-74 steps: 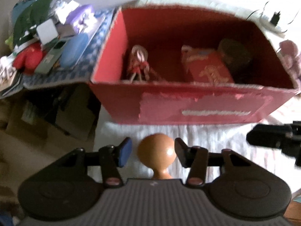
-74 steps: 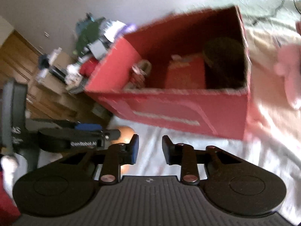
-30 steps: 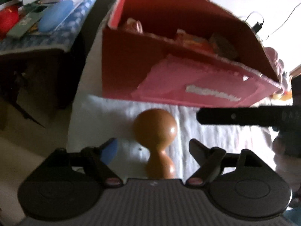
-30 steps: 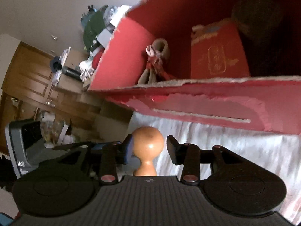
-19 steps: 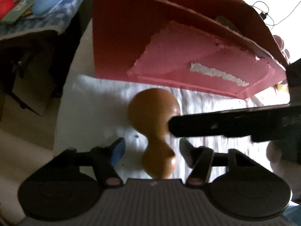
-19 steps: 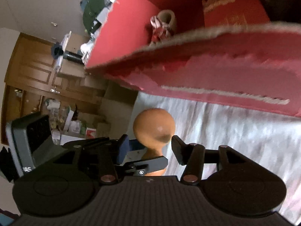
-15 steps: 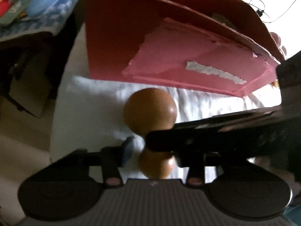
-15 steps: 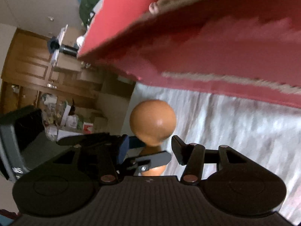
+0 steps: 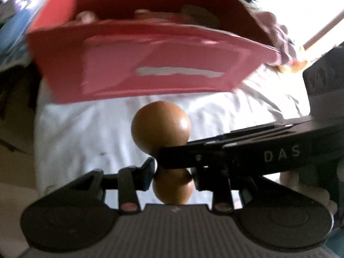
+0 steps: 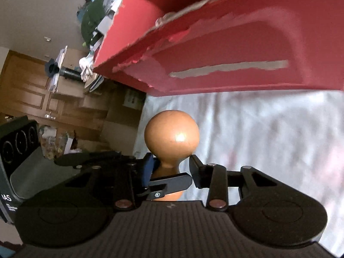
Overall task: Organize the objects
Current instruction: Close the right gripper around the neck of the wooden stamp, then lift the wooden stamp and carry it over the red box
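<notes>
A brown gourd-shaped wooden object [image 9: 161, 126] lies on the white bedsheet in front of a red cardboard box [image 9: 150, 71]. It also shows in the right wrist view [image 10: 172, 135]. My left gripper [image 9: 173, 177] is shut on its lower bulb. My right gripper [image 10: 172, 167] comes in from the right and its fingers press on the narrow neck. The red box [image 10: 225, 49] holds several items, mostly hidden behind its near wall.
The white bedsheet [image 9: 86, 133] covers the surface. A cluttered side table [image 10: 94, 25] stands left of the box. Wooden cabinets [image 10: 32, 90] lie beyond the bed's left edge. A pink soft toy [image 9: 279, 32] sits at the box's right.
Both grippers have closed on the gourd: the left on the lower bulb, the right on the neck. The views have dropped lower in front of the box.
</notes>
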Demonstrator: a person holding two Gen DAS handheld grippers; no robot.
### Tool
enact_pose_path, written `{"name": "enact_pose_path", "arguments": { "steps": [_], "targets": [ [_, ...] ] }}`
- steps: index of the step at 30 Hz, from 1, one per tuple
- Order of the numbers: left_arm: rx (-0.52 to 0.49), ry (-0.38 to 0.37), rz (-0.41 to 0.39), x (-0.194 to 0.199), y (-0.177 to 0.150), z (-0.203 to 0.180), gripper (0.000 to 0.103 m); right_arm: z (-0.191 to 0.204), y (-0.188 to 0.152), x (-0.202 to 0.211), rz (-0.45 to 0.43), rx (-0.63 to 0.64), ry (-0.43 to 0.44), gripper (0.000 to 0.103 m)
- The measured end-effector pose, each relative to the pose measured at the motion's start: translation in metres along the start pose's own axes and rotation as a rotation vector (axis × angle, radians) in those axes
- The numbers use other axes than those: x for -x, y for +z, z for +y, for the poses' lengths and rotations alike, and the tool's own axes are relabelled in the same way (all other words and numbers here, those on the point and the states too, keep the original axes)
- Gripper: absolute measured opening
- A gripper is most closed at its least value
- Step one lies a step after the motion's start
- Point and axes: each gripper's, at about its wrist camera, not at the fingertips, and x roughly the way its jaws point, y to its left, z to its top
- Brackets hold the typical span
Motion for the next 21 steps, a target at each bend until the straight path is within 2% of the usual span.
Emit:
{"name": "enact_pose_path", "arguments": {
  "steps": [7, 10, 17, 21],
  "targets": [
    [-0.086, 0.004, 0.018, -0.018, 0.016, -0.053, 0.032, -0.034, -0.011, 0.037, -0.078, -0.072, -0.008, 0.039],
    [-0.160, 0.002, 0.008, -0.018, 0.019, -0.083, 0.032, -0.043, -0.019, 0.065, -0.135, -0.066, -0.013, 0.039],
    [-0.309, -0.012, -0.057, -0.014, 0.036, -0.155, 0.032, -0.055, -0.025, 0.123, -0.252, -0.054, -0.024, 0.038],
    [-0.355, -0.007, -0.115, -0.003, 0.048, -0.180, 0.032, -0.056, -0.019, 0.151, -0.317, -0.017, -0.018, 0.038]
  ]
}}
